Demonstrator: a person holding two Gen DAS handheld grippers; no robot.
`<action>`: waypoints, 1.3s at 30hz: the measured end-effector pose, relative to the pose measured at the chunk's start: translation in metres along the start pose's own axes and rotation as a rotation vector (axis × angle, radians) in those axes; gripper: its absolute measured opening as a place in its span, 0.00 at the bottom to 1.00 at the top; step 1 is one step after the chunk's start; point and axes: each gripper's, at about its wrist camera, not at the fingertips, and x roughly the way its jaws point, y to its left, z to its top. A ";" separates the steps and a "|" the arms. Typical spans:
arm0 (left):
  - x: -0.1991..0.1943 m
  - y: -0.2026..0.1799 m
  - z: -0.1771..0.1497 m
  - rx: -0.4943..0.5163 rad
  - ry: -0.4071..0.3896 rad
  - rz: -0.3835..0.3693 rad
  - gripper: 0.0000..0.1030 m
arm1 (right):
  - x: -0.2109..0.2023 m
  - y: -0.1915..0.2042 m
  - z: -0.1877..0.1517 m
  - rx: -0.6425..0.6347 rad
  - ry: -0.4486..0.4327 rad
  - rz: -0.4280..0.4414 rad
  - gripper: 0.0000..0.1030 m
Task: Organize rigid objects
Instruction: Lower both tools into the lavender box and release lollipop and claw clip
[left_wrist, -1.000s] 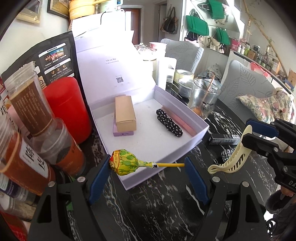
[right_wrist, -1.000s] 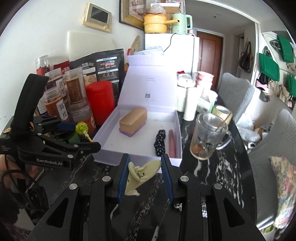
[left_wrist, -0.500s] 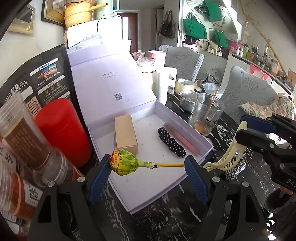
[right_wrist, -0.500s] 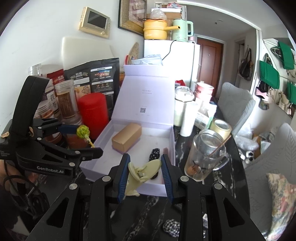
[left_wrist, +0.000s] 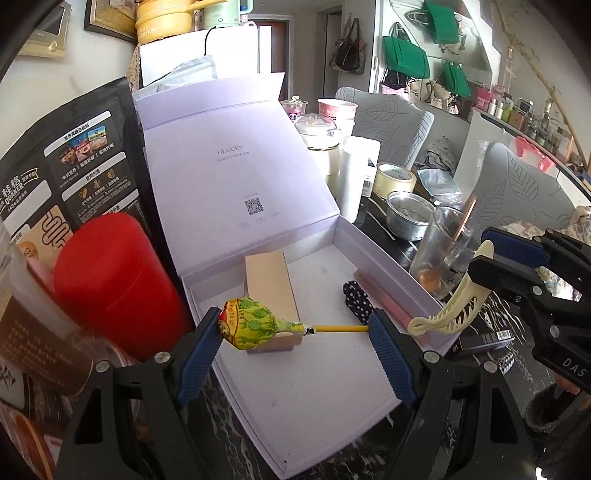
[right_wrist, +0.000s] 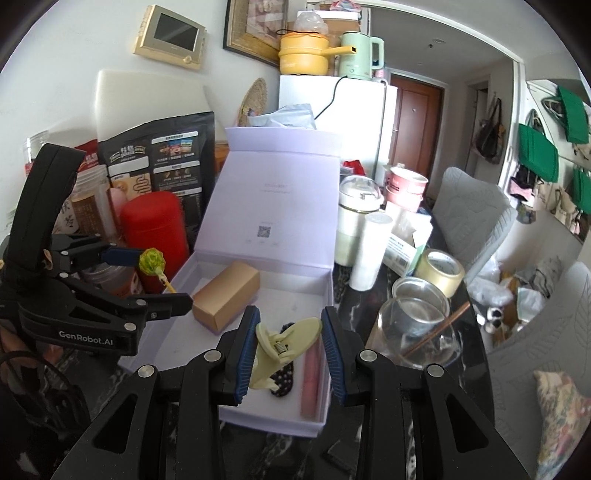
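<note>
My left gripper (left_wrist: 295, 332) is shut on a lollipop (left_wrist: 251, 325) in a yellow-green wrapper, held sideways above the open white box (left_wrist: 332, 387). My right gripper (right_wrist: 290, 341) is shut on a cream hair claw clip (right_wrist: 284, 338), held over the box's near right part; the clip also shows in the left wrist view (left_wrist: 454, 302). Inside the box lie a tan carton (right_wrist: 227, 293), a black polka-dot clip (right_wrist: 284, 380) and a pink bar (right_wrist: 314, 376). The left gripper with the lollipop (right_wrist: 151, 260) shows at the left of the right wrist view.
A red canister (left_wrist: 110, 280), jars and a black pouch (left_wrist: 66, 173) stand left of the box. A glass mug (right_wrist: 413, 332), a metal bowl (left_wrist: 410, 218), a tape roll (right_wrist: 441, 269) and white containers stand to its right. The box lid (right_wrist: 273, 199) stands open behind.
Both grippers have moved forward and now hang over the box, still holding the lollipop and the claw clip. The box looks larger and nearer.
</note>
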 end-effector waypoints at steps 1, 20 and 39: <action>0.003 0.001 0.002 -0.002 0.000 0.001 0.78 | 0.004 -0.001 0.001 -0.002 0.000 0.000 0.33; 0.077 0.019 0.023 -0.029 0.063 0.031 0.78 | 0.073 -0.010 0.025 -0.033 0.006 -0.012 0.33; 0.105 0.029 0.013 -0.060 0.125 0.042 0.78 | 0.088 -0.007 0.007 -0.067 0.032 -0.038 0.33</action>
